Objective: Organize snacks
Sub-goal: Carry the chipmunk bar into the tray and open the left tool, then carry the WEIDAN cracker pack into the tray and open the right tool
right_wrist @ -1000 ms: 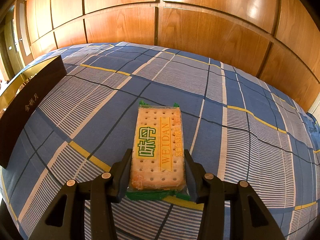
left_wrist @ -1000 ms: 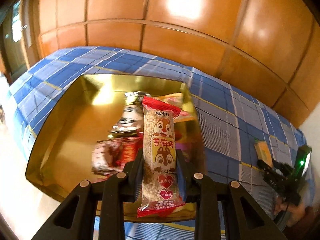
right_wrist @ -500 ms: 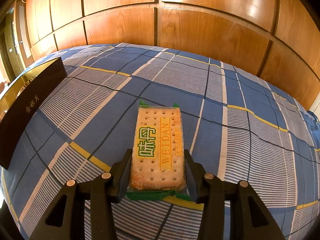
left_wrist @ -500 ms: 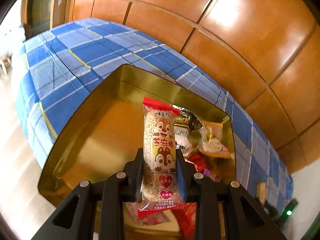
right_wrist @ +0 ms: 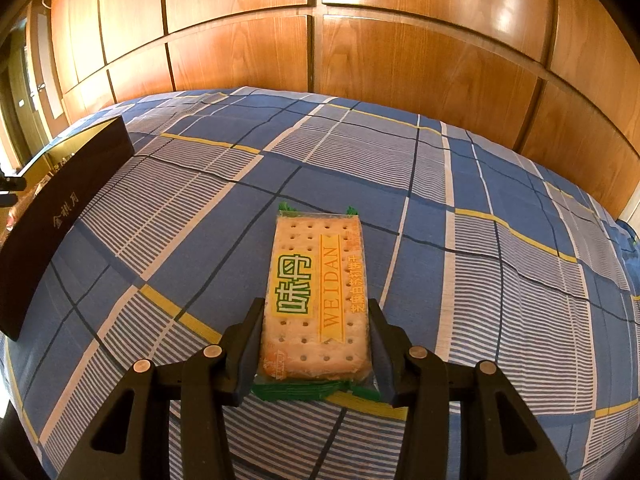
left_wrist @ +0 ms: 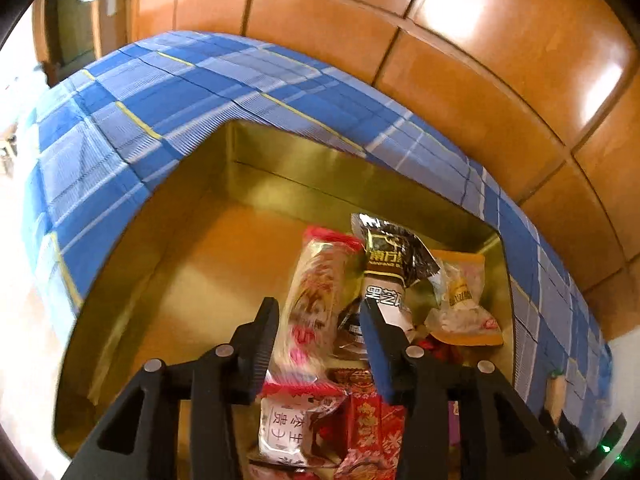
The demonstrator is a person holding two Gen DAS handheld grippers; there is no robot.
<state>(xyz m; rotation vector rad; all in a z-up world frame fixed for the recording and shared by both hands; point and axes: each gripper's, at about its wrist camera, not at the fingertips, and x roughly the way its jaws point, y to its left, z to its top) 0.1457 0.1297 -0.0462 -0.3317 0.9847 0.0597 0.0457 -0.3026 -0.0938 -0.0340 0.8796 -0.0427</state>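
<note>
Blue checked cloth [right_wrist: 400, 208] covers everything. Left claw [left_wrist: 318, 316] is opening, dropping the blurry snack bar [left_wrist: 316, 300] into the gold box [left_wrist: 192, 216]; it might bounce out. Right claw [right_wrist: 316, 336] grips the cracker pack [right_wrist: 316, 296].

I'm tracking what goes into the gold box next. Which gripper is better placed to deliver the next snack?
Right. The right gripper clamps the cracker pack; the left gripper, over the gold box, is opening, releasing its sesame bar.

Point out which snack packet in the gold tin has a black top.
The black-and-silver foil packet, standing between the red-ended sesame bar and the orange-topped clear pouch.
</note>
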